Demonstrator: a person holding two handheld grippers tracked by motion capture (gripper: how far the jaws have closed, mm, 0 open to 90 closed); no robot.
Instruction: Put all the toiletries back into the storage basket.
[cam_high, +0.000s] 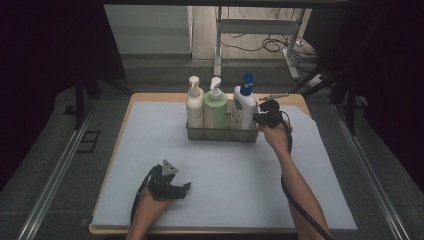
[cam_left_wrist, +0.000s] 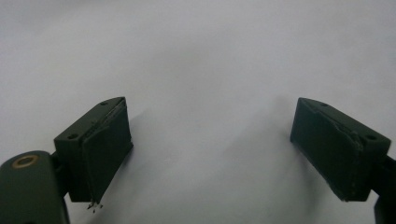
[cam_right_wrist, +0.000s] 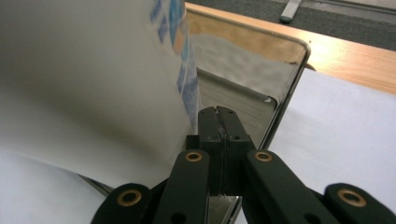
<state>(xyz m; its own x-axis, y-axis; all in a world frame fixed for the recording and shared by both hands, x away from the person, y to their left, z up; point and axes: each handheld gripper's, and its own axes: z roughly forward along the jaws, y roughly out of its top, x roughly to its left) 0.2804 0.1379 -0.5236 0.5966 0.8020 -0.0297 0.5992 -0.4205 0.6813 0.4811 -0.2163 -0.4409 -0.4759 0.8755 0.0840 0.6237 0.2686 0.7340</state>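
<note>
My right tool (cam_right_wrist: 218, 112) is clenched on the wire rack's rim (cam_right_wrist: 280, 100), white bottle (cam_right_wrist: 93, 79) just beside it; my left tool (cam_left_wrist: 210, 144) rests released.

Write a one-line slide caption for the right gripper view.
Right gripper, jaws shut on the metal basket's end wall, beside the white bottle.

A wooden table (cam_high: 150, 97) stood in the middle of a dim room, most of its top covered by a pale grey sheet (cam_high: 235, 170). Dark carpet (cam_high: 45, 165) lay around it, with metal rails (cam_high: 55, 175) running along both sides. Black curtains (cam_high: 45, 45) closed off the left and right. Beyond the table, a brighter strip of floor (cam_high: 205, 30) held a white metal frame (cam_high: 255, 30) and loose cables (cam_high: 272, 45).
</note>
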